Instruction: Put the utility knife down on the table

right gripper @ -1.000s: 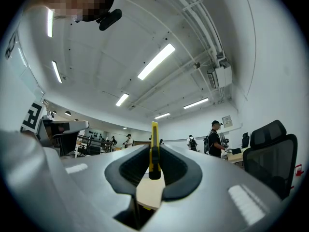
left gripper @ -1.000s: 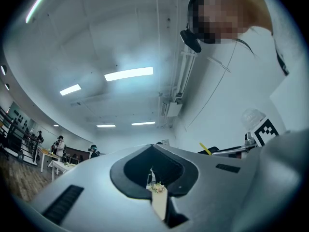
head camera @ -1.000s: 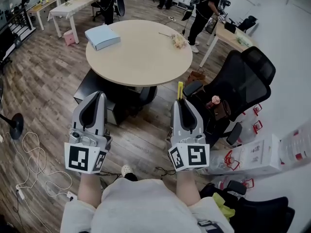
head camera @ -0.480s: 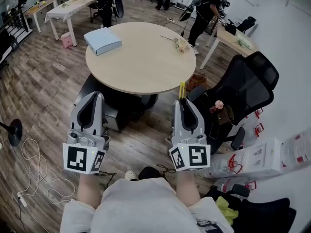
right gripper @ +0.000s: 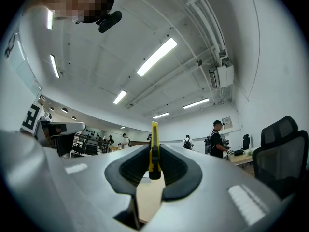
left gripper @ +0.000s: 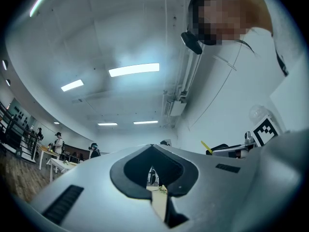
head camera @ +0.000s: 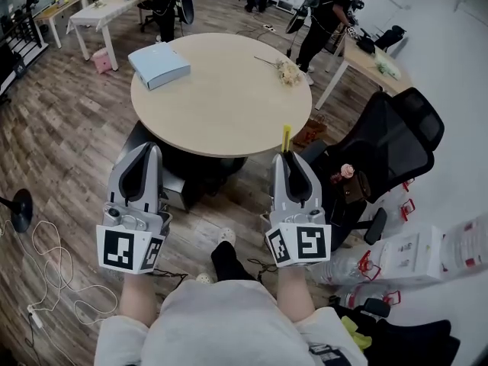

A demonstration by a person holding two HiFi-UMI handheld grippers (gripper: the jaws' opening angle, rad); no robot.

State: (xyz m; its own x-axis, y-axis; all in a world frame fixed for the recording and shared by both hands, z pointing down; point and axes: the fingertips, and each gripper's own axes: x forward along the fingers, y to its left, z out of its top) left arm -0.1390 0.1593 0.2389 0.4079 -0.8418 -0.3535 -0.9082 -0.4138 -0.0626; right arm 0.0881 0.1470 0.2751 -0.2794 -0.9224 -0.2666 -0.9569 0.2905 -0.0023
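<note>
A yellow utility knife (head camera: pixel 286 139) sticks up from my right gripper (head camera: pixel 289 158), which is shut on it just off the near edge of the round beige table (head camera: pixel 221 90). In the right gripper view the utility knife (right gripper: pixel 154 149) stands upright, pinched between the jaws, with the table top low behind it. My left gripper (head camera: pixel 143 158) hovers to the left at the same height, shut with nothing in it. In the left gripper view its jaws meet, leaving only a thin slit.
On the table lie a light blue box (head camera: pixel 158 65) at the far left and a small bunch of dried flowers (head camera: pixel 287 69) at the far right. A black office chair (head camera: pixel 393 139) stands to the right. People stand at white tables (head camera: pixel 99 10) beyond.
The round table has come closer in the head view. Both grippers keep their hold and spacing, the knife's tip now near the table's near edge.
</note>
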